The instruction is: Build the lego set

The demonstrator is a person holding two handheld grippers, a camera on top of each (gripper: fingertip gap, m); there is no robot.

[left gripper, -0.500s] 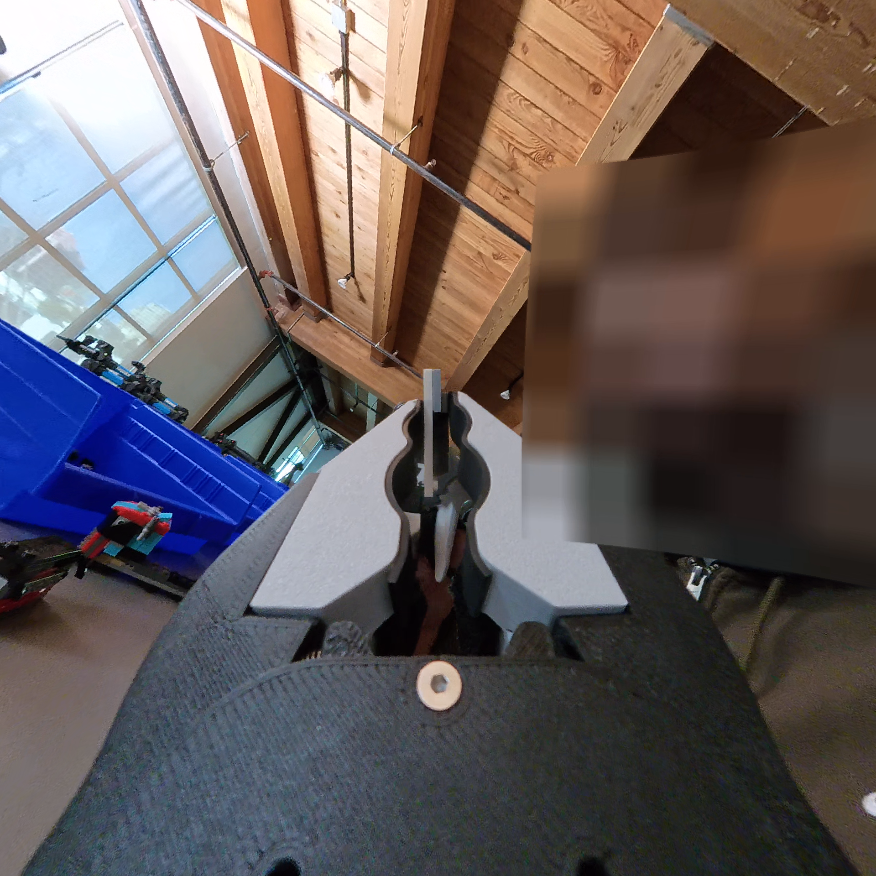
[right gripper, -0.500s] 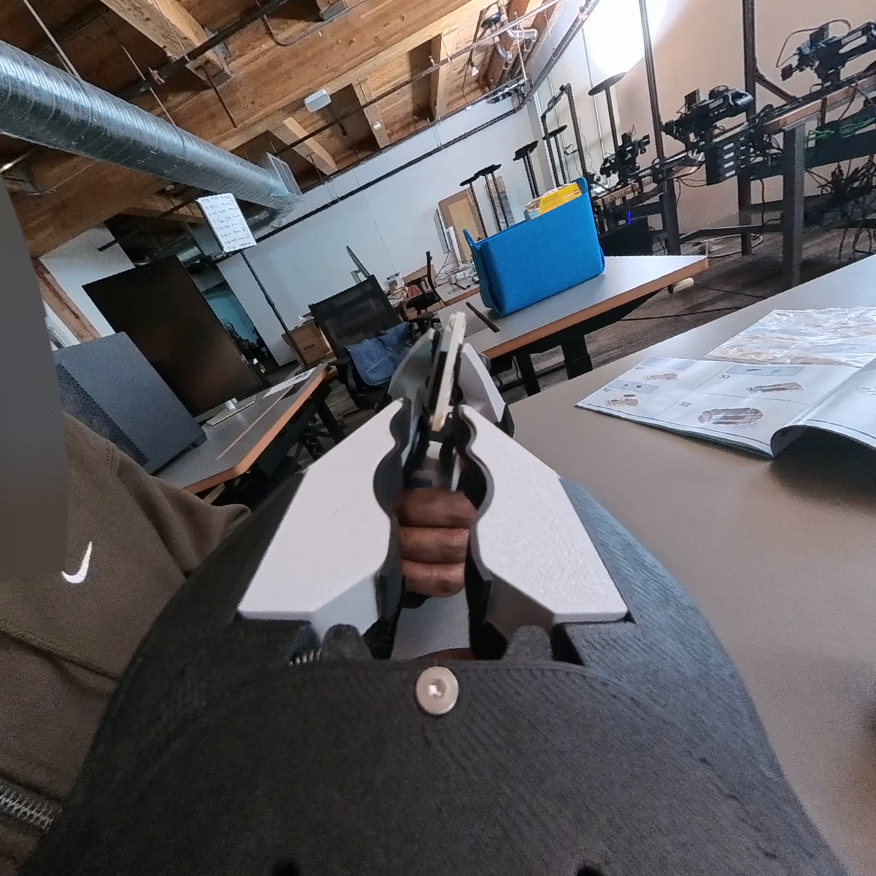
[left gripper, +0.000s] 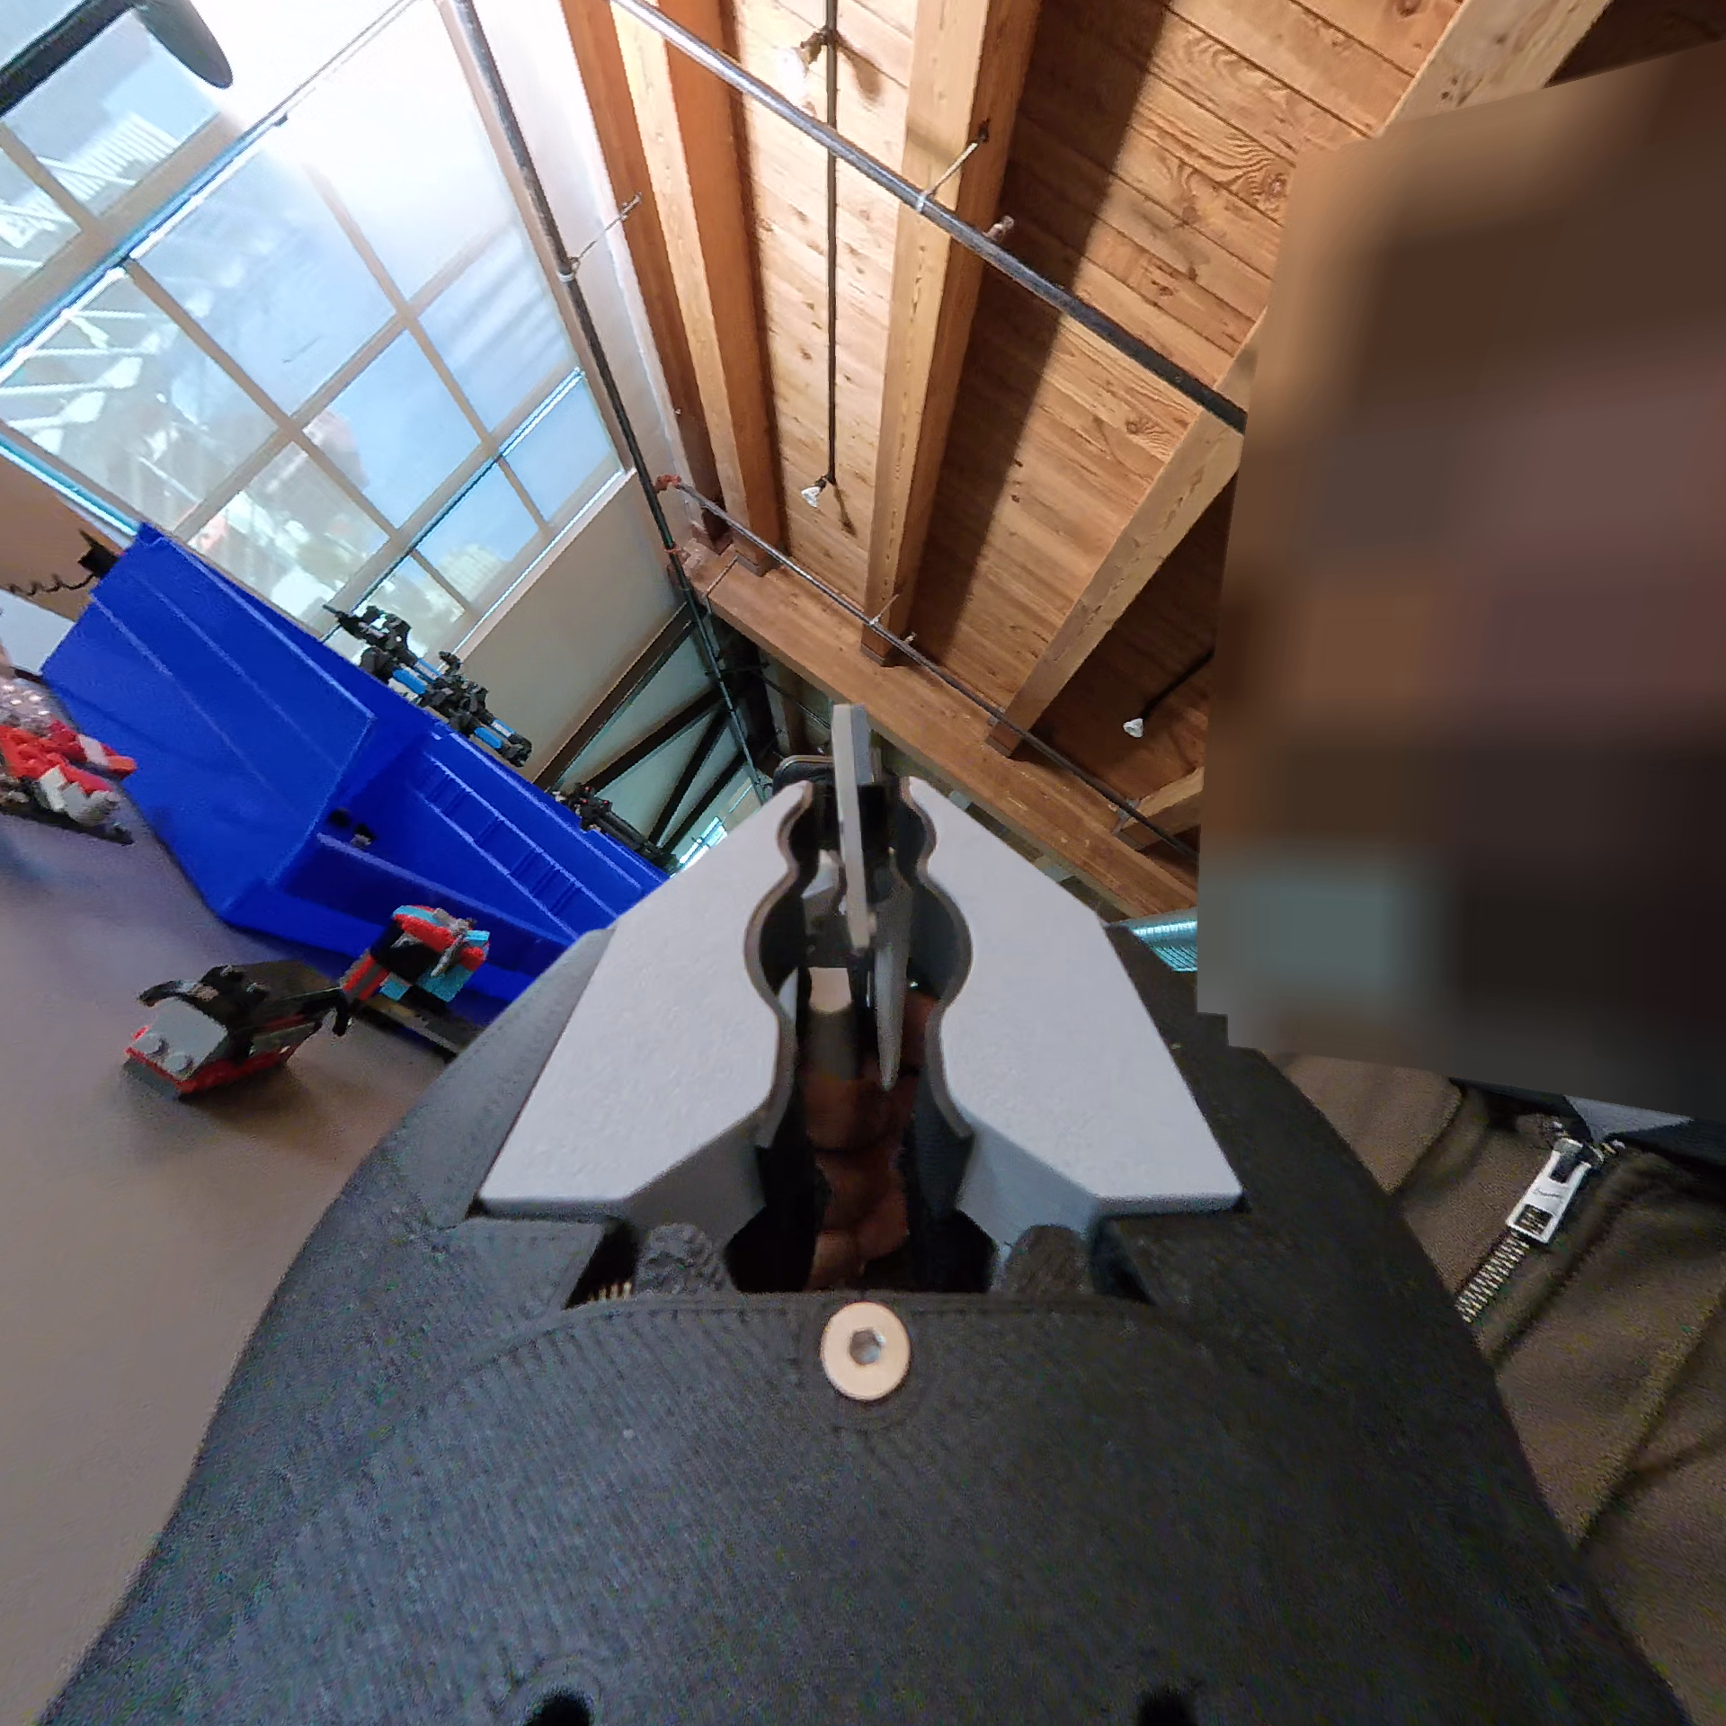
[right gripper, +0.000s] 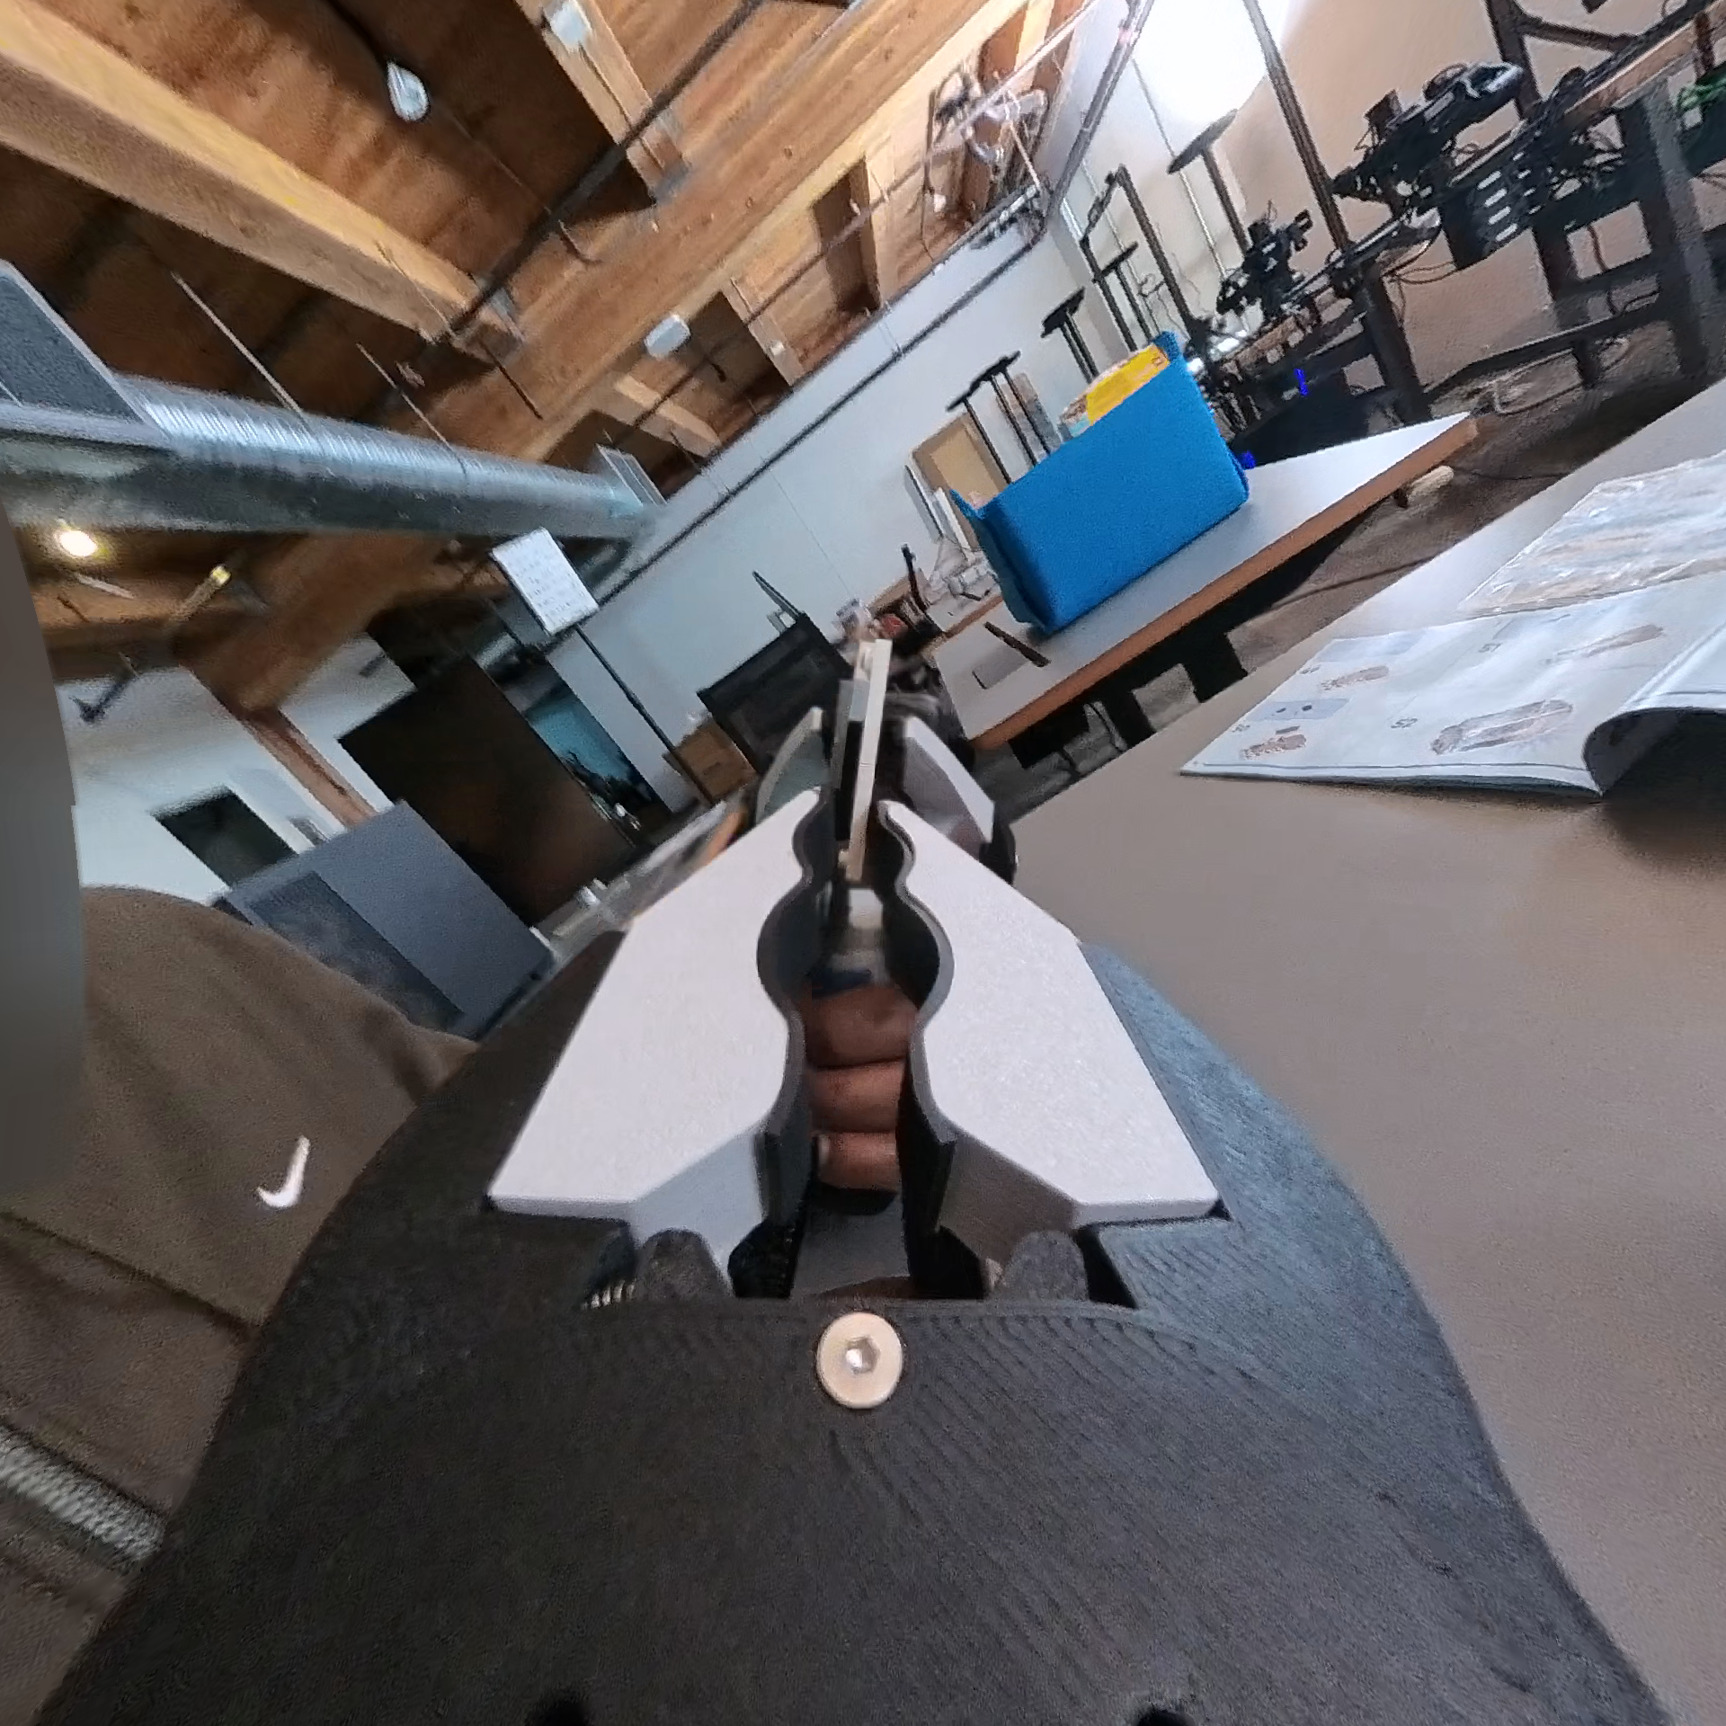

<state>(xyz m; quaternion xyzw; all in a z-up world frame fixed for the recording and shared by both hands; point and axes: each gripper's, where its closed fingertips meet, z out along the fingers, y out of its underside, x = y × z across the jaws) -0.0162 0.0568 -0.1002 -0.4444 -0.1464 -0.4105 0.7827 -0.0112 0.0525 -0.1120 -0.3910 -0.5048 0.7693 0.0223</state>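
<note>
Both grippers are raised off the table and face each other, tip to tip. My left gripper (left gripper: 855, 803) is shut on a small stack of flat brick plates; in the left wrist view a grey plate (left gripper: 852, 794) with a black piece beside it stands on edge between the pads. My right gripper (right gripper: 855, 813) is shut on the same stack, which shows as a cream plate (right gripper: 876, 738) backed by black and grey. The left gripper's grey fingers (right gripper: 953, 780) show just behind the stack. A hand (right gripper: 855, 1074) shows through the gap.
A blue bin (left gripper: 280, 747) stands on the brown table (left gripper: 112, 1261), with a red, black and grey brick model (left gripper: 233, 1027) and loose red bricks (left gripper: 56, 756) beside it. An open booklet (right gripper: 1494, 691) lies to the right. A person in an olive jacket (left gripper: 1541, 1308) is close by. Only a small space, under 4 cm, lies between the two pairs of fingers.
Both grippers have tilted and swung a little, so more of the table shows in the left wrist view. The plate stack stays between both sets of pads.
</note>
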